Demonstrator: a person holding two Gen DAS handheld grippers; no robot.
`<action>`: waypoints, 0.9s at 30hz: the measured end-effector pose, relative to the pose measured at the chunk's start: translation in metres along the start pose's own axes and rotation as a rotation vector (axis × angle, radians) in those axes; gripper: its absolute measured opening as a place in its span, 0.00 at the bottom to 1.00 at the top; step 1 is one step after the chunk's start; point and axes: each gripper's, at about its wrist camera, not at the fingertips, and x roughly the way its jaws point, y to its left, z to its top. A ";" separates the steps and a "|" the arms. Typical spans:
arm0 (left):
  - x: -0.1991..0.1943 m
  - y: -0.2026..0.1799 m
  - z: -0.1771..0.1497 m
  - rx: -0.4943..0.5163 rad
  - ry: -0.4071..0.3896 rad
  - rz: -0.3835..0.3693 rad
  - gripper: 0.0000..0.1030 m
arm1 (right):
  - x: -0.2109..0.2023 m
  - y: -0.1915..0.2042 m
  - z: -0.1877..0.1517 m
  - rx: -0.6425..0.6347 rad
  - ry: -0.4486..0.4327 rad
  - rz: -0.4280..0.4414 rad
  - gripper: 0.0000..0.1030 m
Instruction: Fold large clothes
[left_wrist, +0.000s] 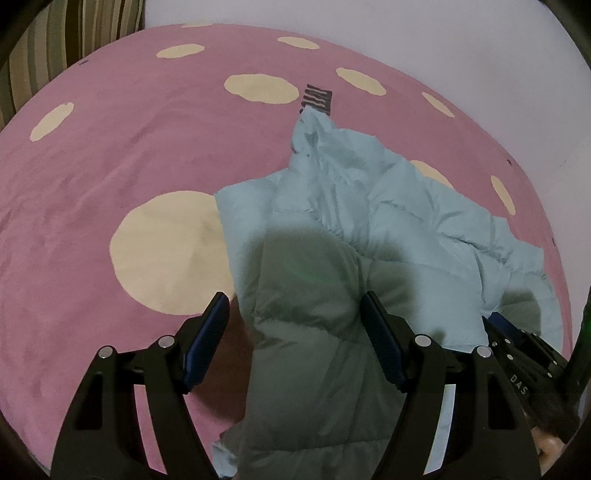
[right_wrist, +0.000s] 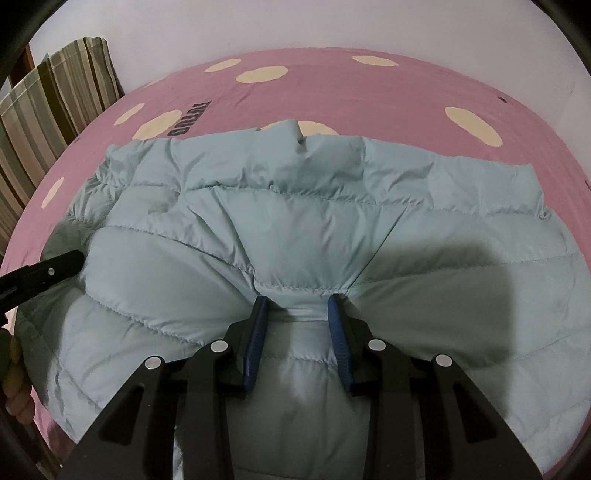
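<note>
A light blue quilted puffer jacket (right_wrist: 280, 206) lies spread on a pink bed cover (right_wrist: 332, 81) with cream spots. My right gripper (right_wrist: 297, 301) is shut on a bunched fold of the jacket, and the fabric puckers between its blue pads. In the left wrist view the jacket (left_wrist: 369, 206) lies crumpled to the right and a padded part of it runs down between the fingers of my left gripper (left_wrist: 293, 306), which stand wide apart. The right gripper (left_wrist: 517, 343) shows at the jacket's lower right edge, and the left gripper's finger (right_wrist: 51, 269) at the left edge of the right wrist view.
A striped cushion (right_wrist: 48, 114) stands at the bed's far left corner, also in the left wrist view (left_wrist: 66, 40). A pale wall (right_wrist: 332, 26) runs behind the bed. The pink cover (left_wrist: 110, 155) stretches left of the jacket. A hand (right_wrist: 16, 391) holds the left gripper.
</note>
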 end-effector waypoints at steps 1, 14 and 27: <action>0.002 0.000 0.000 0.000 0.005 -0.001 0.72 | 0.000 0.000 0.000 -0.001 -0.002 -0.001 0.33; 0.022 -0.003 0.003 0.039 0.044 -0.105 0.38 | 0.001 0.004 -0.003 -0.011 -0.027 -0.021 0.34; -0.030 -0.024 0.009 0.034 -0.047 -0.171 0.11 | 0.002 0.003 -0.003 -0.014 -0.033 -0.022 0.33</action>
